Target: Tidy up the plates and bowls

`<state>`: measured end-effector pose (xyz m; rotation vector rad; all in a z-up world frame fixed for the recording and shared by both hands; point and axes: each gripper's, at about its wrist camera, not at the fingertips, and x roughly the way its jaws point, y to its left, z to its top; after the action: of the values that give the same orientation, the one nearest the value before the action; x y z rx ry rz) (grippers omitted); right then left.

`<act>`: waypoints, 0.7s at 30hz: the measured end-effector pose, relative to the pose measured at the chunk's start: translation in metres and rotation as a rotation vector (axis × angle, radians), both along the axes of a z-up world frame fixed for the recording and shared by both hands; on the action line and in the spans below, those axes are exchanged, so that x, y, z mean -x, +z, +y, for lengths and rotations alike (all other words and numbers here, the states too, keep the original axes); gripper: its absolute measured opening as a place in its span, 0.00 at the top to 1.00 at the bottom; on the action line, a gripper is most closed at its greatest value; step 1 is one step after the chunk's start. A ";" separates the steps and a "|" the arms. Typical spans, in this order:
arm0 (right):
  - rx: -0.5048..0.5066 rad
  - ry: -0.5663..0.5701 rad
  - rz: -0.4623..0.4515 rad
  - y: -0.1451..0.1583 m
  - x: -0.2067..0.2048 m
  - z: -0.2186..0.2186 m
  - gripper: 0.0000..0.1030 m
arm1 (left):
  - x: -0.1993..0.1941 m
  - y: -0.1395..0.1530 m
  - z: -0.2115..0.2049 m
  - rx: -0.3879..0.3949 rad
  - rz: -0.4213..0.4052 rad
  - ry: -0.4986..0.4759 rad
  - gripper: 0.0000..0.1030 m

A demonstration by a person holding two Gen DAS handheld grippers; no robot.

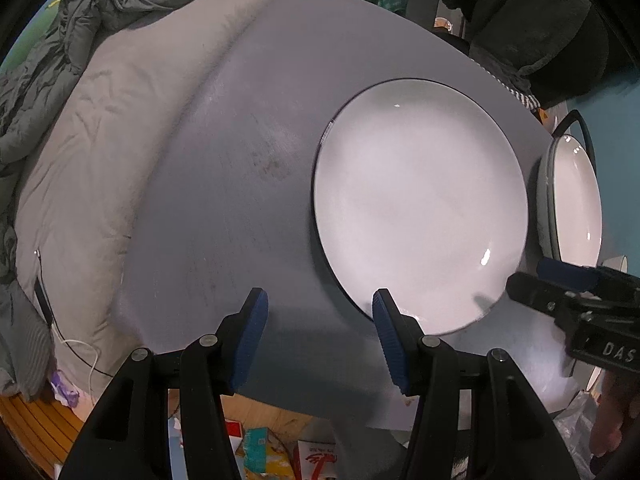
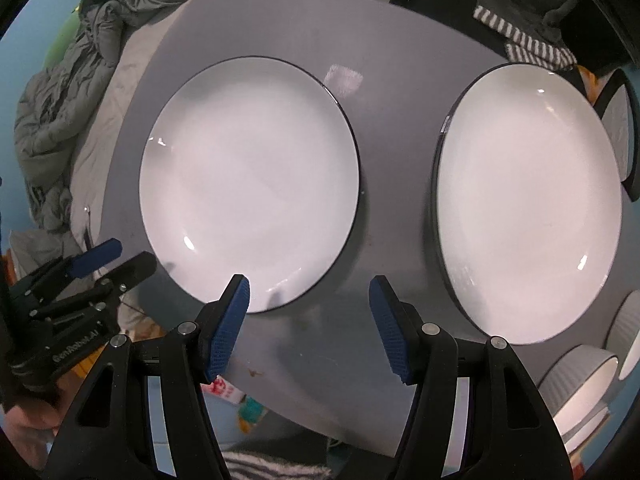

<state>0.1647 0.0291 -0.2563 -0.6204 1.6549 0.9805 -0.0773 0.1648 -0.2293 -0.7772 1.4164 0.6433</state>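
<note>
- Spanning most of both views, the grey desk (image 2: pixel 384 40) carries all the tableware; a pale bedcover (image 1: pixel 120 128) and a crumpled grey quilt (image 1: pixel 44 60) lie along its left edge.
- Left plate (image 2: pixel 250 180): white with a thin dark rim, lying flat on the desk toward its left half. In the left wrist view the same plate (image 1: pixel 420 204) sits right of centre.
- Right plate (image 2: pixel 528 200): same pattern, flat on the desk, apart from the left plate with a strip of bare desk between them.
- Ribbed bowls (image 2: pixel 576 384): white, dark-rimmed, grouped at the near right corner of the desk, just beside the right plate; exact count cannot be determined at the frame edge. Another ribbed bowl (image 2: pixel 620 136) stands at the far right edge, beyond the right plate.
- Left gripper (image 1: pixel 320 304): jaws apart, holding nothing. Its right blue pad (image 1: pixel 386 320) overlaps the near rim of the left plate in the view; contact cannot be confirmed.
- Right gripper (image 2: pixel 310 294): jaws apart, holding nothing, positioned over the bare desk between the two plates, with its left pad (image 2: pixel 234 304) over the near rim of the left plate.
- Striped cloth (image 2: pixel 524 40): lying at the far right corner of the desk.
</note>
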 end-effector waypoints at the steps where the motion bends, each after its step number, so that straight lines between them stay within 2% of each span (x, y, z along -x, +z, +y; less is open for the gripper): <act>1: 0.003 0.002 0.000 -0.002 0.000 0.002 0.40 | -0.001 -0.001 0.002 0.001 -0.001 0.002 0.46; 11: 0.019 -0.008 0.013 -0.022 -0.006 0.010 0.40 | -0.001 -0.012 0.023 0.035 -0.004 0.028 0.46; 21: 0.013 -0.057 -0.008 -0.026 -0.019 0.019 0.40 | -0.003 -0.023 0.037 0.049 0.001 0.024 0.43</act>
<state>0.1839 0.0484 -0.2828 -0.5820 1.6644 0.9251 -0.0740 0.2016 -0.2521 -0.8337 1.4304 0.6289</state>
